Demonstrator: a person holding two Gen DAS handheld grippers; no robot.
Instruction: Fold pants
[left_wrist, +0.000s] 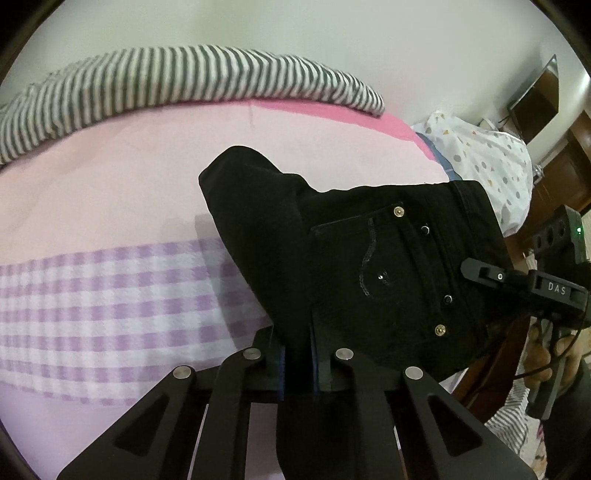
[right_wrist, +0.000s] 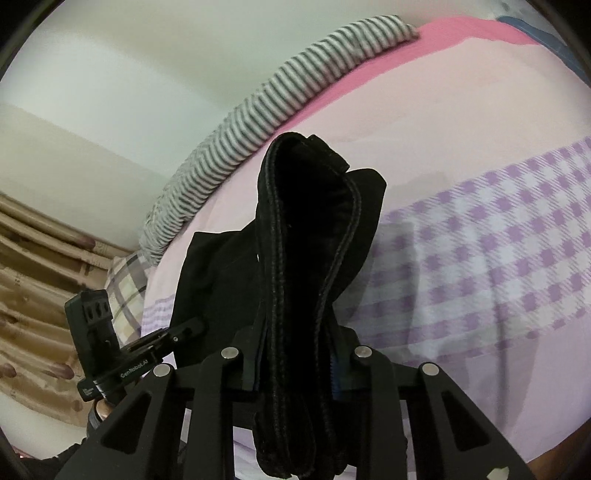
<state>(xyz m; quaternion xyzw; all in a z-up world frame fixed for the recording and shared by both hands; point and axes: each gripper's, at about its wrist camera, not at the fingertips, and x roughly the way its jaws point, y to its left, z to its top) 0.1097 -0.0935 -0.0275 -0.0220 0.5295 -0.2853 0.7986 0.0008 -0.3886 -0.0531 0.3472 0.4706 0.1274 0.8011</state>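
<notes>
Black pants (left_wrist: 369, 258) stretched sideways between both clamped tools, left (left_wrist: 297, 363) and right (right_wrist: 299, 363).

Both grippers are matte black; the left gripper (left_wrist: 297, 363) has silver round pivot pins and blue pad edges; the right gripper (right_wrist: 295, 363) matches, its body marked "DAS", with a green light

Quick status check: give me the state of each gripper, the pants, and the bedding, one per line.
Left gripper: shut on the black pants.
Right gripper: shut on a thick bunched fold of the pants.
Black pants: held up off the bed between both grippers.
Striped cloth: lying folded along the bed's far edge.
</notes>
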